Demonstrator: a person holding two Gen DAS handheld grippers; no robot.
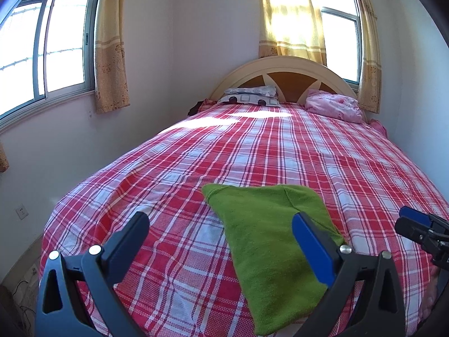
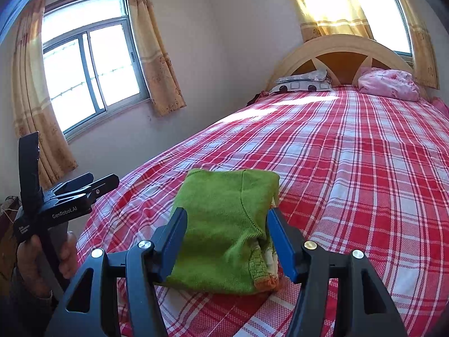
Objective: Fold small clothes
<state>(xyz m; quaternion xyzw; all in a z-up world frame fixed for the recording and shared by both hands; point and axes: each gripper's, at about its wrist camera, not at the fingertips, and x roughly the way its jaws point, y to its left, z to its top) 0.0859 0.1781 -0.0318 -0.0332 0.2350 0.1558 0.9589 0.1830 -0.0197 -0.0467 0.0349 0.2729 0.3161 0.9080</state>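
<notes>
Sweater [image 2: 224, 230], green knit, folded into a lumpy rectangle on plaid bed [image 2: 364, 168]; near edge hidden behind right tongs [image 2: 226, 241]. Both tongs released; left tongs [image 1: 221, 241] beside it.

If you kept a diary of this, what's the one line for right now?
green garment: folded on plaid bedspread | left tongs: open, empty | right tongs: open above garment, not gripping

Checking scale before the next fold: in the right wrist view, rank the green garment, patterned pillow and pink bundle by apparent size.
1. green garment, though it is nearest the camera.
2. pink bundle and patterned pillow: alike, both far off; unranked.
</notes>
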